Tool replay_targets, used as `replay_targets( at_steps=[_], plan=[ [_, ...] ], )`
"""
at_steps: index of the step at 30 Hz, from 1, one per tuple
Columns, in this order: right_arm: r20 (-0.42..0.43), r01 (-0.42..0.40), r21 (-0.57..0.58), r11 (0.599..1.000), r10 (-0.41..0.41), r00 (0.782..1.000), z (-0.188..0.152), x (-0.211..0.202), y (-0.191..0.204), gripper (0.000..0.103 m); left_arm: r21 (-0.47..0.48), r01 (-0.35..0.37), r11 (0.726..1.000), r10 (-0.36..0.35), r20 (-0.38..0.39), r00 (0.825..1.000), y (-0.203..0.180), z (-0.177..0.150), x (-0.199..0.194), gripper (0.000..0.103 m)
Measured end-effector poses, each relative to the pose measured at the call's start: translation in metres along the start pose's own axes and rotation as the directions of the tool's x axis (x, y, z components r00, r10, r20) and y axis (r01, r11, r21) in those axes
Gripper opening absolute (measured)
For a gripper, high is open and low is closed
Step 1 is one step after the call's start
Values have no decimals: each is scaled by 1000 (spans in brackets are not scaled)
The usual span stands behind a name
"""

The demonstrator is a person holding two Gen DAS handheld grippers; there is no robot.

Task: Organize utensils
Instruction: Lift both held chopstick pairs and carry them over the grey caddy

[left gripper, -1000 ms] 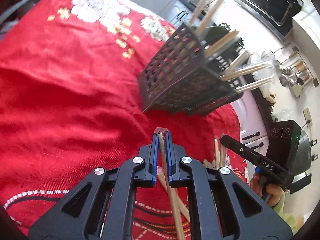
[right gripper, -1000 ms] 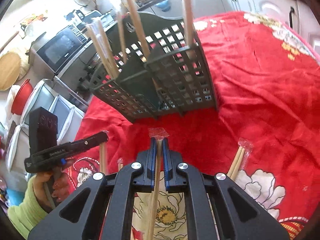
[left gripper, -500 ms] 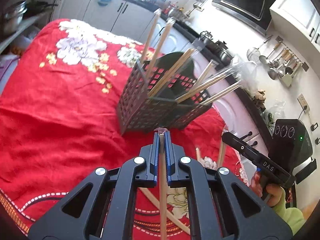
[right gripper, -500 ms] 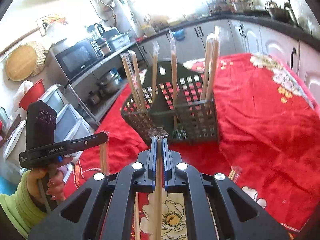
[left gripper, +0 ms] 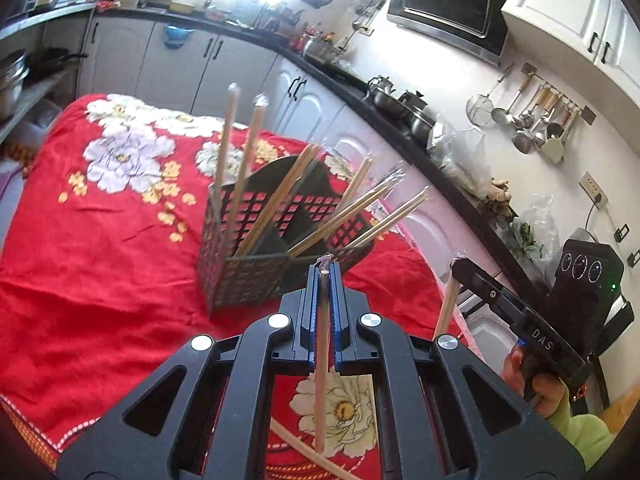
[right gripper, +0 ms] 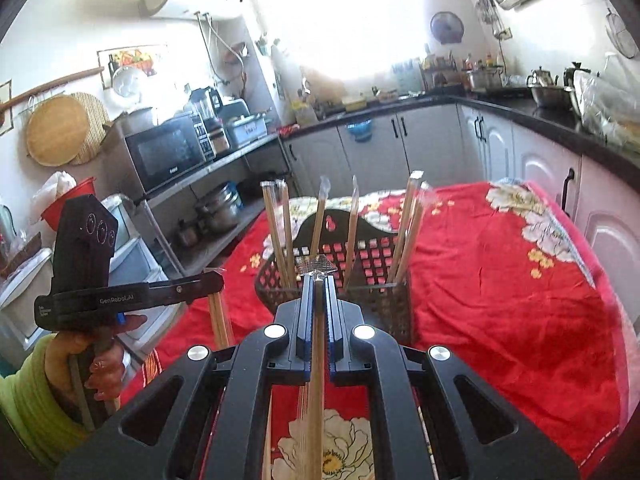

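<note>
A black lattice utensil basket stands on the red flowered cloth and holds several wrapped chopstick pairs upright. My left gripper is shut on a wrapped chopstick pair, held upright, near the basket's front edge. My right gripper is shut on another wrapped chopstick pair, also just before the basket. Each gripper shows in the other's view, the right gripper in the left wrist view and the left gripper in the right wrist view, each with chopsticks hanging below it.
The red cloth covers the table. A loose chopstick lies on it below my left gripper. Kitchen counters and white cabinets run behind, a microwave shelf stands at the left.
Both grippers have risen and tilted up with their chopsticks. The basket now sits lower and farther in both views, and more of the kitchen shows.
</note>
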State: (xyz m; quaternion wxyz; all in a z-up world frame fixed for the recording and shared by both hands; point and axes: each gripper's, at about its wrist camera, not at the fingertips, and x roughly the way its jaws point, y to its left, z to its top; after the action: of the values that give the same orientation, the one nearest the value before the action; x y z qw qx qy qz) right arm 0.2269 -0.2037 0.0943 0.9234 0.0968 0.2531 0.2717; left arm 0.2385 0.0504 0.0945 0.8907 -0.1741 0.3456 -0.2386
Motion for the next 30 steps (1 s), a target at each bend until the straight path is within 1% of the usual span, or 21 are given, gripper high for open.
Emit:
replay_targets(
  at_steps=[5,11,19,30],
  plan=[
    [60,12,-7,1000,-12,998,8,-9,-2,5,25,11,1000,-11,12,1000,-12,9,2,3],
    [129,32,-43,999,-26,991,18,-17,1,5,50,22,998,-24,33,999,-23,19,2,3],
    [172,40,-36,999,-33,984,31,-17,-4,5,65,31,997,-35,64,997,-32,36,1,3],
    [223,63,-29,998,-55,973,51,-9,-9,5,88,16,996,-27,123,992,-38,65,-3,3]
  ],
)
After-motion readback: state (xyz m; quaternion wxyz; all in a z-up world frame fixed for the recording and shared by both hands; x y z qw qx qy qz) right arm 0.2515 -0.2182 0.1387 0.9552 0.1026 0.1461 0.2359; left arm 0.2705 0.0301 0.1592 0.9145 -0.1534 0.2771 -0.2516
